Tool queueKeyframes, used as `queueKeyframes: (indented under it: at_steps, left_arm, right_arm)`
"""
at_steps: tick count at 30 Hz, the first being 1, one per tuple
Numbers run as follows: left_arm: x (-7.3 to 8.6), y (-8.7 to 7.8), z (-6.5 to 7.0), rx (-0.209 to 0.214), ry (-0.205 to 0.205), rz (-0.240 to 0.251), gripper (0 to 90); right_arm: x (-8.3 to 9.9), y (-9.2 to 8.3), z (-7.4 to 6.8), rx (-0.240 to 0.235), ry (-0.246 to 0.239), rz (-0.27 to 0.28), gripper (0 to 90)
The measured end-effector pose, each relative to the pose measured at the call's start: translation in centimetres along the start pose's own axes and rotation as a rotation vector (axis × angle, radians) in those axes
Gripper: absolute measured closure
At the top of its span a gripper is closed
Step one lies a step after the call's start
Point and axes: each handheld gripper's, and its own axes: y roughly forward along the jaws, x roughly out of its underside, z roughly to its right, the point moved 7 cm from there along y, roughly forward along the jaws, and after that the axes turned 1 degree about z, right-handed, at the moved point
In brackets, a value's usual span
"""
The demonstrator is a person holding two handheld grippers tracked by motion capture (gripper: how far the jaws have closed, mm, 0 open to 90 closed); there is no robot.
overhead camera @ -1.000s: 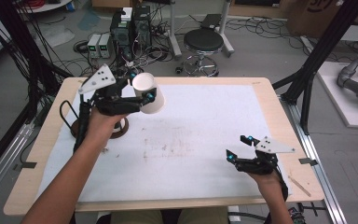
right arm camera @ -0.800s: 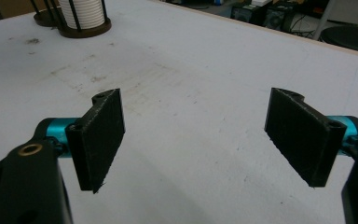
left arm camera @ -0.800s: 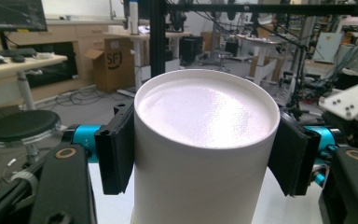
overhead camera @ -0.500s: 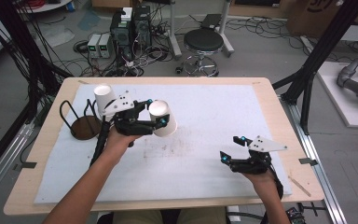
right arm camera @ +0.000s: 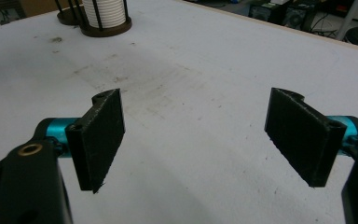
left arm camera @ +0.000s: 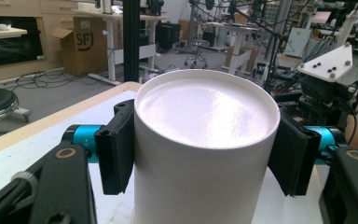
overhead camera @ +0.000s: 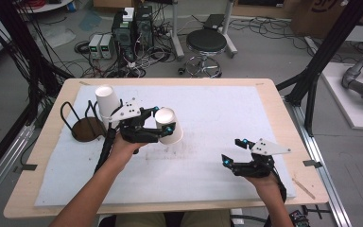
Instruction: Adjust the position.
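Observation:
My left gripper (overhead camera: 164, 120) is shut on a white paper cup (overhead camera: 171, 128), held above the white mat left of centre. In the left gripper view the cup (left arm camera: 205, 140) sits between the two black pads (left arm camera: 114, 149) with its flat bottom toward the camera. A stack of white cups (overhead camera: 106, 100) stands in a wire holder at the left of the table, and it appears again in the right gripper view (right arm camera: 105, 13). My right gripper (overhead camera: 231, 151) hovers over the front right of the mat. It is open, with nothing between its fingers (right arm camera: 100, 135).
A dark brown round base with wire loops (overhead camera: 86, 128) stands beside the cup stack. The white mat (overhead camera: 227, 109) has faint smudges near its middle. The wooden table edge (overhead camera: 293, 142) runs along the right. A stool (overhead camera: 207, 41) and cables lie on the floor behind the table.
My left gripper has carried the cup from over the holder rightward and toward the person, uncovering the cup stack. The right gripper has shifted only slightly.

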Motion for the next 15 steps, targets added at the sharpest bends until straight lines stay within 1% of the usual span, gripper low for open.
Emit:
queueKeyframes:
  at_steps: [3,8,12,13,14,15]
  left_arm:
    - [0.1,0.2,0.0,0.008,-0.002,-0.001,33.0]
    - [0.2,0.3,0.2,0.02,-0.001,-0.008,33.0]
    - [0.5,0.7,0.6,0.037,0.018,-0.021,33.0]
    - [0.5,0.8,0.8,0.041,0.023,-0.024,33.0]
    - [0.5,0.8,0.8,0.041,0.023,-0.024,33.0]
    - [0.6,1.0,1.0,0.044,0.031,-0.029,33.0]
  right_arm:
    - [-0.2,0.1,-0.2,-0.01,-0.001,0.004,20.3]
    - [-0.6,0.5,-0.8,-0.043,-0.011,0.011,20.3]
    - [-0.8,0.9,-1.6,-0.086,-0.019,0.01,20.3]
    - [-0.9,1.0,-1.7,-0.091,-0.029,0.013,20.2]
    - [-0.9,1.0,-1.7,-0.091,-0.029,0.013,20.2]
    - [-1.1,1.1,-2.0,-0.108,-0.031,0.021,20.3]
